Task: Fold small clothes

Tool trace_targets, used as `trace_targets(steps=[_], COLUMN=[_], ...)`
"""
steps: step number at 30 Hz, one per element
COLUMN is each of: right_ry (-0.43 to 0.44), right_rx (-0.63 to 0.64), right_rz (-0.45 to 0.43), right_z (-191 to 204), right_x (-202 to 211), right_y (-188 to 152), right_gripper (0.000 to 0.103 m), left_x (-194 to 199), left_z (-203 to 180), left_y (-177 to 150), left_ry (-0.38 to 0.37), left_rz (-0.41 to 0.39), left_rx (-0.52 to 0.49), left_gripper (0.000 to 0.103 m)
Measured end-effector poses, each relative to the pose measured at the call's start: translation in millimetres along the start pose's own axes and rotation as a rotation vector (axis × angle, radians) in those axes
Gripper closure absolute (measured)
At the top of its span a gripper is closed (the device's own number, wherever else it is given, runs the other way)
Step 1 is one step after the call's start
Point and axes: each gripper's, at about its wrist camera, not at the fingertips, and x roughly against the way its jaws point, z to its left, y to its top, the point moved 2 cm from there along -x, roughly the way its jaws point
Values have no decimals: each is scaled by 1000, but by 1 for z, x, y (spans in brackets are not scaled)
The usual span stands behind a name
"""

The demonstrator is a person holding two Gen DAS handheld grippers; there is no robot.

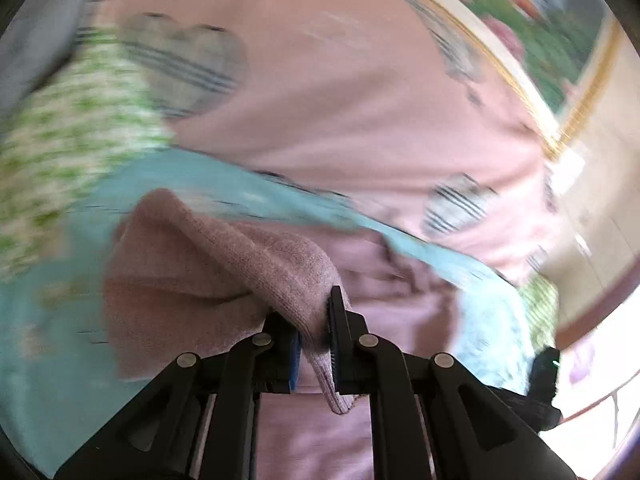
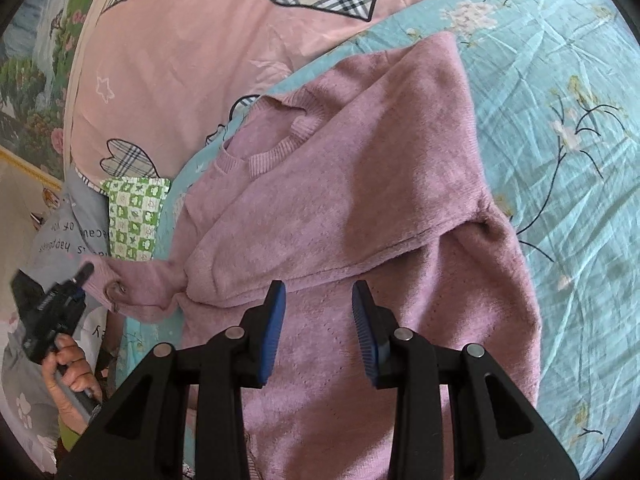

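A mauve knit sweater lies on a light blue floral sheet, its right side folded over the body. My left gripper is shut on the sweater's sleeve cuff and holds it lifted; it also shows at the left of the right wrist view, gripping the sleeve end. My right gripper is open and empty, just above the sweater's lower body.
A pink duvet with plaid hearts lies beyond the sheet. A green-and-white checked cloth and a grey printed fabric sit at the left. A painted wall panel stands behind the bed.
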Motion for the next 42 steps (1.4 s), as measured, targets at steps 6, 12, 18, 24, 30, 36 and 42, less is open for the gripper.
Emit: trace_targets(steps=[6, 12, 18, 24, 30, 36, 42], right_ry=[-10, -36, -47, -57, -76, -229, -250], right_rx=[-39, -102, -138, -66, 137, 467, 443], right_rz=[-36, -68, -61, -40, -17, 2, 59], right_z=[-21, -52, -70, -51, -4, 38, 28], right_x=[20, 40, 41, 26, -4, -56, -98], right_y=[4, 8, 13, 21, 23, 18, 35], right_gripper=[67, 67, 67, 65, 47, 43, 47], left_x=[-90, -175, -208, -154, -91, -77, -90], left_z=[-80, -110, -100, -71, 13, 95, 124], left_y=[-20, -53, -70, -81, -93, -97, -92], left_ry=[-109, -96, -94, -84, 133, 363, 419], left_rz=[144, 275, 378, 348, 278, 250, 236], left_rx=[-93, -121, -91, -94, -38, 21, 73], left_gripper=[93, 93, 73, 54, 54, 53, 53])
